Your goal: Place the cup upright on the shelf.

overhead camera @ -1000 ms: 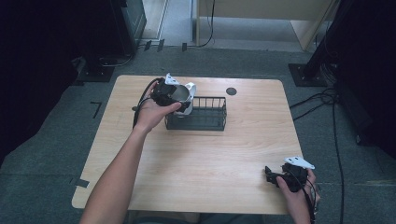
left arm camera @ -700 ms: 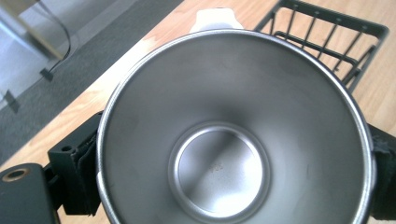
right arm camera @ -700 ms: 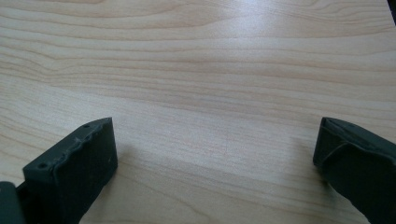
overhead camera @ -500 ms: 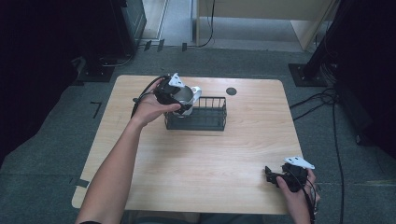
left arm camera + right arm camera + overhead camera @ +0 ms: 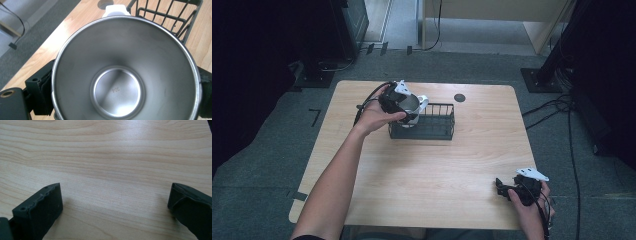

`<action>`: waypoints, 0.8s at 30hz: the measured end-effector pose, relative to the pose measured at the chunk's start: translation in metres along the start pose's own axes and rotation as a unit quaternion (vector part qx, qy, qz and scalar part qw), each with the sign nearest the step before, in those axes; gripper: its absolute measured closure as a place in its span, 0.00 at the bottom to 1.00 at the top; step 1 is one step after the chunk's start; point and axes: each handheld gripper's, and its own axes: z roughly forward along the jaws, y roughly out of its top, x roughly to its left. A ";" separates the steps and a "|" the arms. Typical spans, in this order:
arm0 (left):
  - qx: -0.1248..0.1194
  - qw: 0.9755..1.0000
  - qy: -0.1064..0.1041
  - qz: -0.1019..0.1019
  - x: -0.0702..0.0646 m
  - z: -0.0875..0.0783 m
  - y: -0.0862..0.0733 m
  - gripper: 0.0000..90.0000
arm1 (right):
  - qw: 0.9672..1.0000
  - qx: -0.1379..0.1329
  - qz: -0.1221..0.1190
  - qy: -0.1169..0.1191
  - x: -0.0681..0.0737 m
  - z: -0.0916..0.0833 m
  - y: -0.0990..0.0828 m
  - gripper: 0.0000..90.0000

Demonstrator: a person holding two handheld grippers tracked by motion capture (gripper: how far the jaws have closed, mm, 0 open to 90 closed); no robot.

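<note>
Reaching forward, left arm extended, left gripper clamps one steel cup between its fingers, above the left end of one black wire basket; "304" stamped on cup bottom; right gripper low over the bench, fingers spread wide, holding nothing.
</note>
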 end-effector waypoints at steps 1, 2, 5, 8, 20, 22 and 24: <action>0.002 1.000 0.001 -0.004 0.000 0.000 0.000 0.06 | 1.000 0.000 0.000 0.000 0.000 0.000 0.000 0.00; 0.003 1.000 0.001 -0.008 0.000 0.001 0.000 0.06 | 1.000 0.000 0.000 0.000 0.000 0.000 0.000 0.00; 0.002 1.000 0.007 -0.021 -0.001 0.002 0.000 0.06 | 1.000 0.000 0.000 0.000 0.000 0.000 0.000 0.00; 0.003 0.999 0.020 -0.046 -0.002 0.003 0.001 0.04 | 1.000 0.000 0.000 0.000 0.000 0.000 0.000 0.00; 0.026 0.994 0.054 -0.089 -0.007 0.005 0.006 0.05 | 1.000 0.000 0.000 0.000 0.000 0.000 0.000 0.00; 0.025 0.994 0.050 -0.089 -0.006 0.005 0.006 0.06 | 1.000 0.000 0.000 0.000 0.000 0.000 0.000 0.00; 0.023 0.995 0.042 -0.090 -0.004 0.003 0.005 0.06 | 1.000 0.000 0.000 0.000 0.000 0.000 0.000 0.00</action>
